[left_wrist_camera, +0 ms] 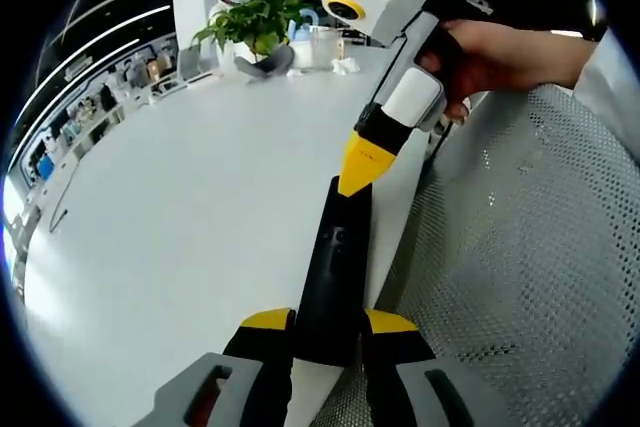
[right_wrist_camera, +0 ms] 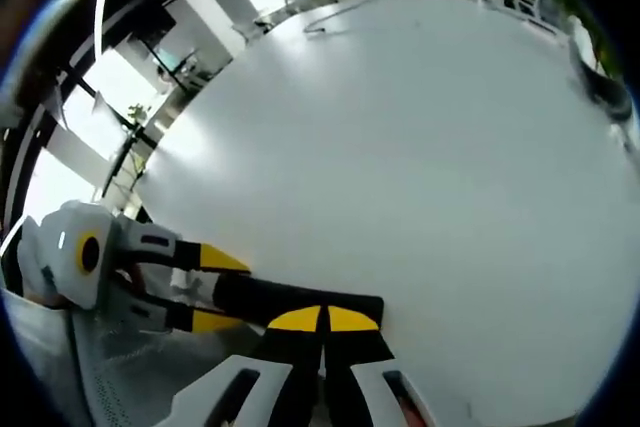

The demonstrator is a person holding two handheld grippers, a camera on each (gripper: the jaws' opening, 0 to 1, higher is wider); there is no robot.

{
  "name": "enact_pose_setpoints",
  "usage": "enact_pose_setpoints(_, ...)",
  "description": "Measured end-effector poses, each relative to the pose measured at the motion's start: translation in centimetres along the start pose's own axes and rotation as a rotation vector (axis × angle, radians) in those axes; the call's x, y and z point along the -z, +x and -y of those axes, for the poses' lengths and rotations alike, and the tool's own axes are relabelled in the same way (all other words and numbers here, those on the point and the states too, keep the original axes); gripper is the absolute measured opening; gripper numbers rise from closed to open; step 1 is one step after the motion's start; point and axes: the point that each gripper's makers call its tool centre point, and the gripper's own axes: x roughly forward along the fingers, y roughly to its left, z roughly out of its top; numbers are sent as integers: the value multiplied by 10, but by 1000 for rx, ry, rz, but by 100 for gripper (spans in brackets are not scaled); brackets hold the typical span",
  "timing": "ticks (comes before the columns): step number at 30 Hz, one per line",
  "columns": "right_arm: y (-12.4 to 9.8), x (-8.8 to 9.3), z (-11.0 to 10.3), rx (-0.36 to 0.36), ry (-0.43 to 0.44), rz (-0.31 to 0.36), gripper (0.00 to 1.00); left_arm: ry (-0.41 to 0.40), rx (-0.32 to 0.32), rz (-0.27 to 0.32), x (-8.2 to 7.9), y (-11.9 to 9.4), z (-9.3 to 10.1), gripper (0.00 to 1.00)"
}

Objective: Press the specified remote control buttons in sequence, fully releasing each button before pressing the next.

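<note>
A long black remote (left_wrist_camera: 335, 247) juts out over the white table's (left_wrist_camera: 180, 227) near edge. My left gripper (left_wrist_camera: 330, 322) is shut on the remote's near end, a yellow-tipped jaw on each side. My right gripper (left_wrist_camera: 362, 162), held by a hand (left_wrist_camera: 490, 52), comes in from the upper right with its jaws together, and its yellow tip touches the remote's far end. In the right gripper view, the shut right gripper (right_wrist_camera: 323, 319) rests on the remote (right_wrist_camera: 290, 297), which the left gripper (right_wrist_camera: 218, 290) clamps from the left.
A potted plant (left_wrist_camera: 255, 22), a white box and small items stand at the table's far edge. A grey mesh surface (left_wrist_camera: 520, 267) lies beside the table on the right. The wide tabletop (right_wrist_camera: 400, 147) stretches ahead in the right gripper view.
</note>
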Motion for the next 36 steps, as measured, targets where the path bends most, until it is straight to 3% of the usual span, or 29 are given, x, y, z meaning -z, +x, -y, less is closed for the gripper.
enact_pose_setpoints(12,4,5,-2,16,-42,-28,0,4,3,2,0,0,0,26)
enact_pose_setpoints(36,3,4,1,8,53,-37,0,12,10,6,-1,0,1,25)
